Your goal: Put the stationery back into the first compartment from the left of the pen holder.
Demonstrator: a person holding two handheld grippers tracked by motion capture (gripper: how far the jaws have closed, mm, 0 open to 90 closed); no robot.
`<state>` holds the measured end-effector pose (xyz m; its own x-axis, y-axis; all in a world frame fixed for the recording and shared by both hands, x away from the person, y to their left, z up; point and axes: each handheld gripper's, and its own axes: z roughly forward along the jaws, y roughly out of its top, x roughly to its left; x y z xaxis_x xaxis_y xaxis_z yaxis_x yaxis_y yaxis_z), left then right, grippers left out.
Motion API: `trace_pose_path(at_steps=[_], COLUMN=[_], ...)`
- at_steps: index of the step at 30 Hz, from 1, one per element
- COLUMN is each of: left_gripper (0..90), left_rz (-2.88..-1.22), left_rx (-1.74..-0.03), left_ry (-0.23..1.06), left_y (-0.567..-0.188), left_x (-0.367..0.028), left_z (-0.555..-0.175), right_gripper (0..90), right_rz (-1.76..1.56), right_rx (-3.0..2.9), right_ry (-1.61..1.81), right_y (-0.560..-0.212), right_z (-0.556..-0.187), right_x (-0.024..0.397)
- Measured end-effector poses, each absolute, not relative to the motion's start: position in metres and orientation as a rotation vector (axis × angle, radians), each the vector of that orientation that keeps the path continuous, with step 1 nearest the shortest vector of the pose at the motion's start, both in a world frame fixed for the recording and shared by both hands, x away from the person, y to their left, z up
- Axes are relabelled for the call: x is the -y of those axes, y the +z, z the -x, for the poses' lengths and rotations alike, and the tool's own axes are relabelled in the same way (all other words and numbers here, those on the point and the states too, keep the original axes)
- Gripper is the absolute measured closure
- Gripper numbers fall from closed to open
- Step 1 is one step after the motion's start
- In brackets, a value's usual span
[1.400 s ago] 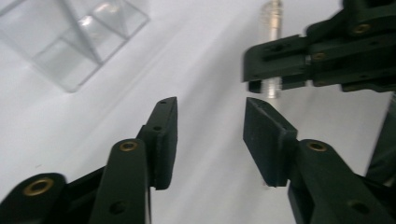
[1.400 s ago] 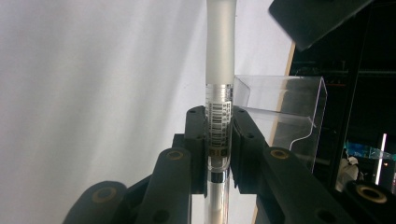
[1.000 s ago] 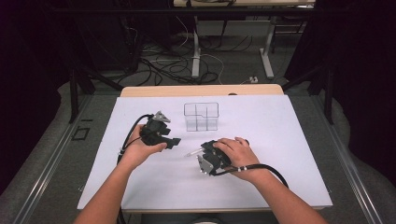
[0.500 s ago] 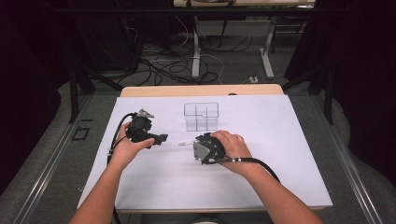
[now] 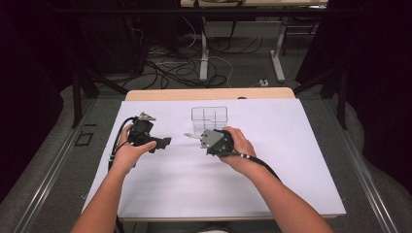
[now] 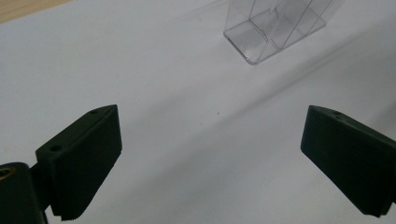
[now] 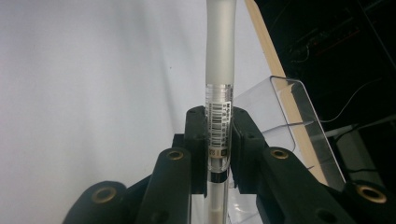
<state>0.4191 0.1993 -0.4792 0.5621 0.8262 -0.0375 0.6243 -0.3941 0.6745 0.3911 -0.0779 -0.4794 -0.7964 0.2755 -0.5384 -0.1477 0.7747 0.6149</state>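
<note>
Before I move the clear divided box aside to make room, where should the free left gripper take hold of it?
Best guess: a top edge of an outer wall. The clear box stands upright and open-topped on the white mat, its walls thin enough for the open left gripper coming down from above. Choose the side away from the right gripper, which holds a pen close by.

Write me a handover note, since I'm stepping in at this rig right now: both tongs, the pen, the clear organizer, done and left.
Left tongs: open, nothing between the jaws; they have just been opening, low over the white table cover.
Right tongs: shut on the pen, which juts out ahead of the jaws.
Clear organizer: upright at the far middle of the cover, just beyond the right tongs; seems empty.
Done: pen gripped in the right tongs.
Left: probably stand the pen in an organizer compartment, then release.
</note>
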Motion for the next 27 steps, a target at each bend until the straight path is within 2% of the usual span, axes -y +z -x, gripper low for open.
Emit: trace_pose_path(at_steps=[3,27], left_gripper=[0.0,0.1], left_rz=[-2.14,-2.067], left_rx=[-1.164,-1.285], left_ry=[0.397,0.404], left_y=[-0.48,-0.489], left_x=[-0.202,-0.208], left_z=[-0.419,-0.42], right_gripper=[79.1,79.1], right_rz=[-0.168,-0.564], right_rx=[-2.335,-2.228], right_ry=[0.944,1.29], right_y=[-0.476,-0.447], right_z=[-0.399,-0.443], right_x=[0.081,0.07])
